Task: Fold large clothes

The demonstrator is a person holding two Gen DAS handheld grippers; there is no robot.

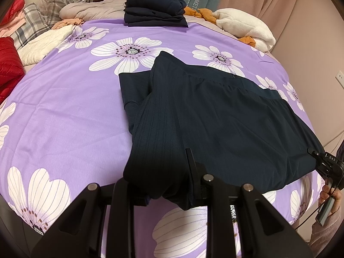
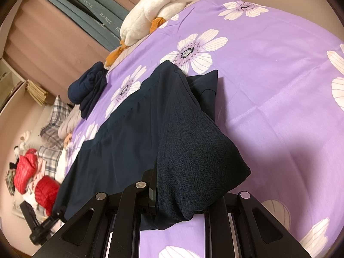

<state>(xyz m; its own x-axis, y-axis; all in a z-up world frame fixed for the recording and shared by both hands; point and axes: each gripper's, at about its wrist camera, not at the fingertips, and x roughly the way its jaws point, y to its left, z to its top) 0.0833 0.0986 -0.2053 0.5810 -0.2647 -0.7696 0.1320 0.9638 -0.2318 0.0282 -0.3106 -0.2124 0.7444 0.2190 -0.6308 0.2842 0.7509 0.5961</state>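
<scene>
**Dark garment pinched at both near corners, mid-fold**

The bed, under a purple flowered cover, gives a broad flat place for folding. On its right half lies the dark navy garment, one part already doubled over the rest. Its near edge is lifted, probably to carry it over for the next fold. A folded stack at the far edge likely holds finished pieces, kept clear of the work. The left claw pinches the garment's near left corner; the right claw pinches the near right corner.

Cloth drapes over both claws, hiding the fingertips. What kind of garment it is I cannot tell.
</scene>
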